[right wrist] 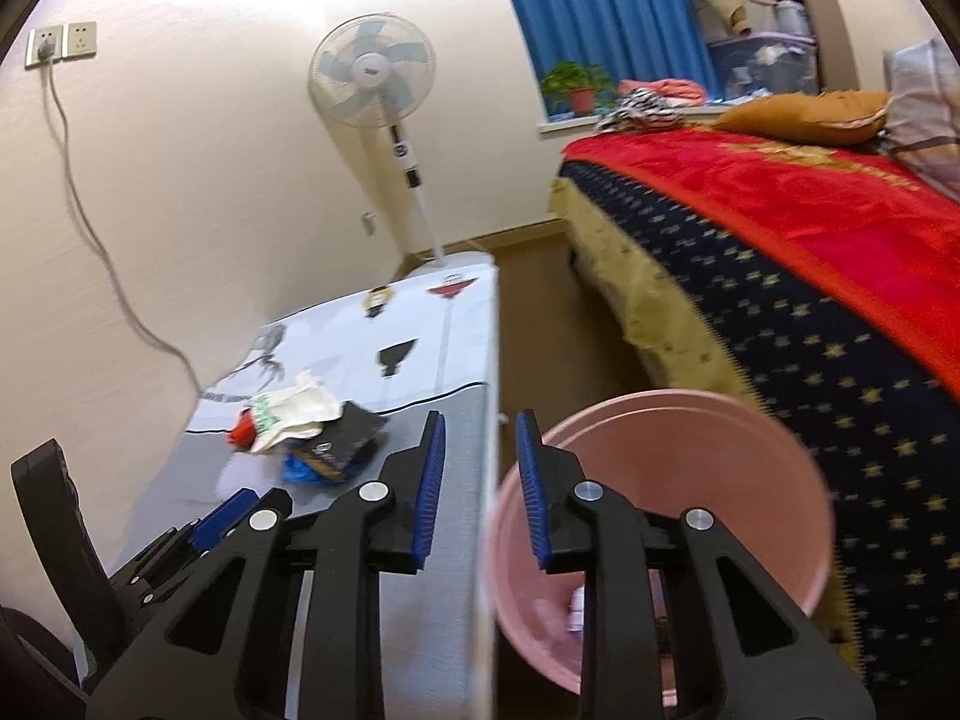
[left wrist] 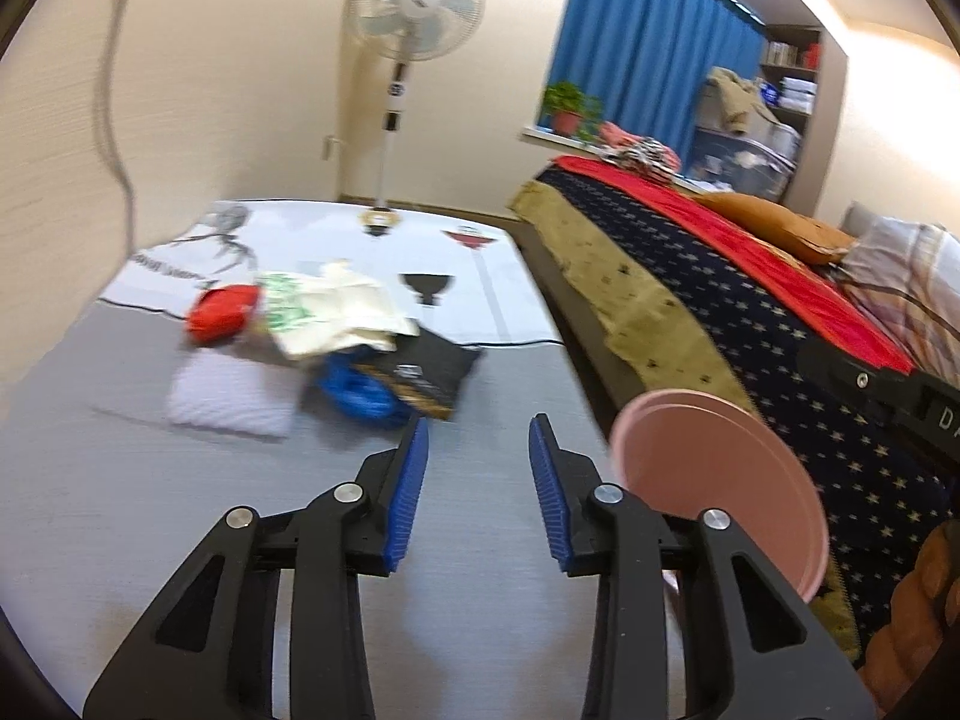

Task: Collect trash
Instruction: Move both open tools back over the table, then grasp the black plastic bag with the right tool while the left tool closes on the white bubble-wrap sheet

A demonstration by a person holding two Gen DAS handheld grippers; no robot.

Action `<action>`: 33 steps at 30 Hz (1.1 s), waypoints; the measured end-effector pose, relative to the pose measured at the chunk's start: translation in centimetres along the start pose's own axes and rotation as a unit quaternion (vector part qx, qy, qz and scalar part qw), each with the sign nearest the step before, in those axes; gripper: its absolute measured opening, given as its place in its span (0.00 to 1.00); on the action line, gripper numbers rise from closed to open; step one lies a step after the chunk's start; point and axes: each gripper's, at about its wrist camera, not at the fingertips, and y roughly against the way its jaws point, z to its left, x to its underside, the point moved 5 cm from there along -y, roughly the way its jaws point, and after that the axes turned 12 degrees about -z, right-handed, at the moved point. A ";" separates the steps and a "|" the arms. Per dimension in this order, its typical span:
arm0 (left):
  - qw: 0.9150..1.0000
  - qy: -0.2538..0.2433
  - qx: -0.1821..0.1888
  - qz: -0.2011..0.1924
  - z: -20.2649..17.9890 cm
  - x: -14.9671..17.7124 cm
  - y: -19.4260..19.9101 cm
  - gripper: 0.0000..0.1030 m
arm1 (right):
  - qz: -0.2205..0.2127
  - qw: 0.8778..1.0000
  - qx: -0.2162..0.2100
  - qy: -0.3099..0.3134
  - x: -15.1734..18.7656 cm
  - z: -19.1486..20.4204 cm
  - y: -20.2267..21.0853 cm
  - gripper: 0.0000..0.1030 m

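A pile of trash lies on the grey table (left wrist: 120, 510): a red packet (left wrist: 223, 315), a crumpled white-and-green bag (left wrist: 327, 312), a black packet (left wrist: 429, 375), a blue wad (left wrist: 357, 393) and a white tissue pack (left wrist: 231, 399). My left gripper (left wrist: 480, 426) hovers over the table short of the pile, open with nothing between its pads. A pink bin (right wrist: 660, 450) stands on the floor beside the table's right edge, with a few scraps (right wrist: 576, 606) at its bottom. My right gripper (right wrist: 481, 426) is open and holds nothing, straddling the table edge and the bin rim.
A bed (right wrist: 810, 330) with a starred blue blanket and red cover stands close to the right of the bin. A standing fan (right wrist: 372, 78) is behind the table's far end. A grey cable (right wrist: 90, 228) hangs down the left wall. The left gripper's pad (right wrist: 225, 513) shows at lower left.
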 end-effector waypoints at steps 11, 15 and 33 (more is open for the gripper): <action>0.995 0.026 -0.096 -0.025 6.6 -0.6 0.5 0.29 | 0.038 0.997 -0.059 -0.022 3.1 4.4 -5.5 0.23; 0.992 0.033 -0.121 -0.024 8.3 -0.7 0.1 0.29 | 0.050 0.996 -0.073 -0.029 4.0 5.6 -7.2 0.23; 0.978 0.092 -0.188 -0.003 14.5 -0.8 -3.4 0.30 | 0.121 0.985 -0.099 -0.075 7.9 7.9 -14.1 0.26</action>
